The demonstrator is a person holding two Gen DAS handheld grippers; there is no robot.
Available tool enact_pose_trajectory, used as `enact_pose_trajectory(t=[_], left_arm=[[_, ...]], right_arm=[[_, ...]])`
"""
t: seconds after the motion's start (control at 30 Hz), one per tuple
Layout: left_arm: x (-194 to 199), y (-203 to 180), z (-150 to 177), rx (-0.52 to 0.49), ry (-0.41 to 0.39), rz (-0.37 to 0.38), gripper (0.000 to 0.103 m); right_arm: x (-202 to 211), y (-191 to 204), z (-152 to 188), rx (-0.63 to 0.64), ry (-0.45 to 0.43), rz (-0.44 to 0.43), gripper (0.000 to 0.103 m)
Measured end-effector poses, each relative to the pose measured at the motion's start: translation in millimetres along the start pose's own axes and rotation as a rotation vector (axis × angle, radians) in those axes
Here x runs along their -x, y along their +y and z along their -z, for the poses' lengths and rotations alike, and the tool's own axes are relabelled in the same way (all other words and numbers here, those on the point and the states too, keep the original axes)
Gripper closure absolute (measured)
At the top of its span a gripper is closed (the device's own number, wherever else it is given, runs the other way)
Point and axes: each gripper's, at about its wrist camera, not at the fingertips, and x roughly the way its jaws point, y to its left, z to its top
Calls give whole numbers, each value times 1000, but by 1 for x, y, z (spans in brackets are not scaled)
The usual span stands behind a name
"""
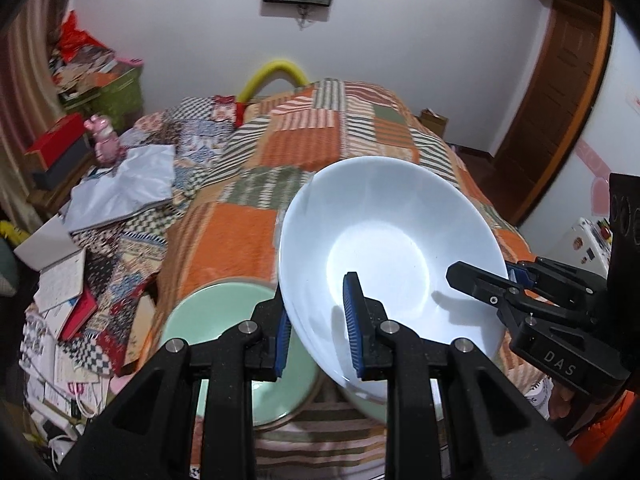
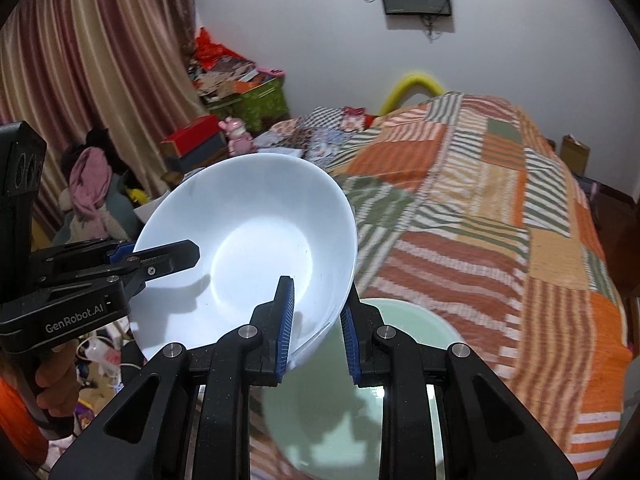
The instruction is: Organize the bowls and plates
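Note:
A white bowl (image 1: 392, 248) is held in the air above the bed, tilted, by both grippers. My left gripper (image 1: 318, 322) is shut on the bowl's left rim, one blue pad inside and one outside. My right gripper (image 2: 318, 320) is shut on the bowl's (image 2: 256, 248) right rim in the same way. Each gripper shows in the other's view: the right one (image 1: 500, 284) and the left one (image 2: 132, 260). A pale green plate (image 1: 224, 320) lies below on the bedspread; a green dish (image 2: 360, 392) shows under the right gripper.
A patchwork orange, green and striped bedspread (image 1: 320, 136) covers the bed. Papers, books and boxes (image 1: 80, 264) clutter the left side. A pink figurine (image 1: 105, 140) stands on a side table. A wooden door (image 1: 560, 92) is at the right. Curtains (image 2: 92, 72) hang at the left.

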Motion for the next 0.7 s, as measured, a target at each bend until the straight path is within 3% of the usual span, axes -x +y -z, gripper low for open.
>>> enact_pose_trajectory(t=[0.37,0.7], left_arm=[[1,55,26,76,22,-62,79],[-16,87,48,146,66,-56,79]], right_arm=[[-35,36,6,32,66,-73,82],[-63,51,11,37,134,-93,82]])
